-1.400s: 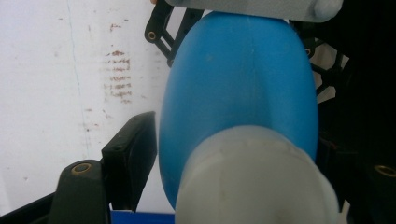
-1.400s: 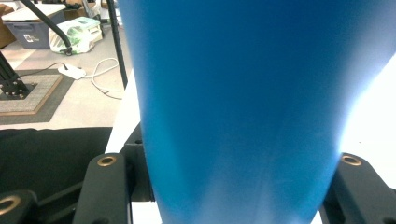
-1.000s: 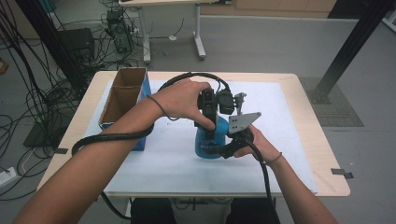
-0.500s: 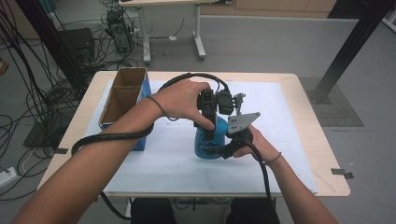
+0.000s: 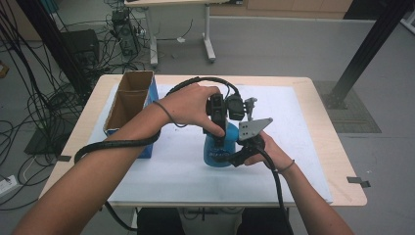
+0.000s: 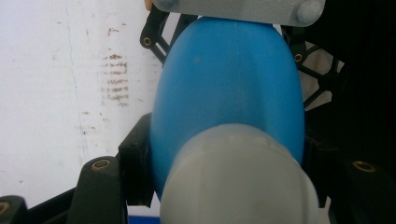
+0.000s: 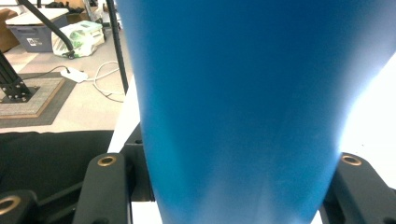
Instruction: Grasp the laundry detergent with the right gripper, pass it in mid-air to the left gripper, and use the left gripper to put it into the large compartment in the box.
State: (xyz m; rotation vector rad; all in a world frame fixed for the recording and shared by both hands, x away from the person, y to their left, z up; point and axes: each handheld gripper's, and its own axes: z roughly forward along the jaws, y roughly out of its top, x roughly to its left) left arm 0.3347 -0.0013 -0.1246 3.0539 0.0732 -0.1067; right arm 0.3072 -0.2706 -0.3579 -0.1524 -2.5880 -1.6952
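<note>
Nothing has shifted since the earlier frames: both hands and the blue bottle (image 5: 218, 147) sit as they did a second ago. Standing upright on the white sheet (image 5: 303, 117) that covers the bench (image 5: 337, 161), the bottle is well to the right of the open cardboard box (image 5: 128, 100), which sits at the sheet's left edge. From above, the left claw (image 5: 219, 133) comes down onto the bottle's top; in the left gripper view its jaws are closed on the grey cap (image 6: 238, 179), pressing it from both sides. Low on the bottle's right side, away from the box, the right claw (image 5: 230, 157) is clamped around the bottle's blue body (image 7: 238, 107), jaws tight against its two flanks in the right gripper view. A grey three-cornered plate (image 5: 253, 129) stands just right of the bottle, on top of the right claw.
</note>
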